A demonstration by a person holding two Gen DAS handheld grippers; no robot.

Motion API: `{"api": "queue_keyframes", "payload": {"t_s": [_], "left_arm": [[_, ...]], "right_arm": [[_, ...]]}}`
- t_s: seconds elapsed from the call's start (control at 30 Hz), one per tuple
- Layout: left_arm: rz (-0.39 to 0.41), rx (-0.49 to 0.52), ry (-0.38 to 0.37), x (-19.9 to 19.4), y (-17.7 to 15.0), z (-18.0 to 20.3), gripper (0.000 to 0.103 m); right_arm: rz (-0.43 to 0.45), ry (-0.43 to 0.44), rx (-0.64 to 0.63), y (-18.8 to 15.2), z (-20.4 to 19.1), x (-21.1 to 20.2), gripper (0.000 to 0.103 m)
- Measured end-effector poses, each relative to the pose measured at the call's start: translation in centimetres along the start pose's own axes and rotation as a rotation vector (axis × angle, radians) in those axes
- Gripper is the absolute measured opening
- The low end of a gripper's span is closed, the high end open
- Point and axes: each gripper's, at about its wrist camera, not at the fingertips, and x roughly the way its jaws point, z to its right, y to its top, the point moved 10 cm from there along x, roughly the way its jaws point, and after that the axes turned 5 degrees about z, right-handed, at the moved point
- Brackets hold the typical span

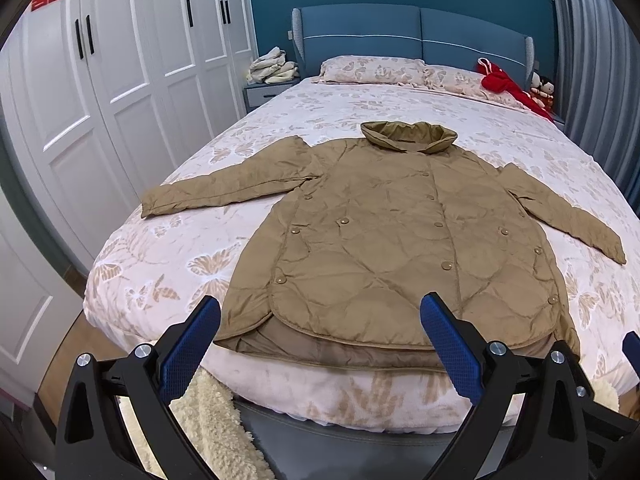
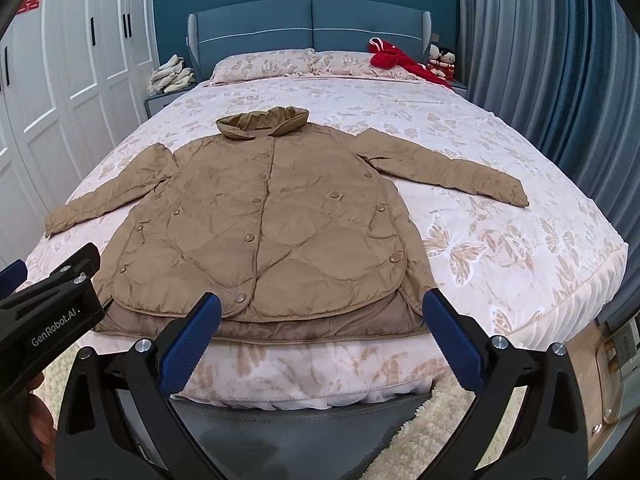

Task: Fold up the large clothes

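The left hand-held gripper (image 1: pixel 320 316) was held level with its blue-padded fingers (image 1: pixel 188 354) spread wide, gripping nothing. The right hand-held gripper (image 2: pixel 322 314) sat just beside it, fingers (image 2: pixel 454 342) equally wide apart and empty.

Tan quilted coat (image 1: pixel 384 240) flat, buttoned, sleeves spread.

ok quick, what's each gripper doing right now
left gripper: open, holding nothing, short of the jacket hem.
right gripper: open, holding nothing, also at the hem.
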Motion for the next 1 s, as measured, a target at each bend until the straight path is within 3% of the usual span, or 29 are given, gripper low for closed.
{"api": "queue_keyframes", "payload": {"t_s": [1.0], "left_arm": [[-0.003, 0.006, 0.002, 0.12, -0.71, -0.14, 0.098]], "right_arm": [[0.001, 0.01, -0.004, 0.03, -0.49, -0.16, 0.098]]}}
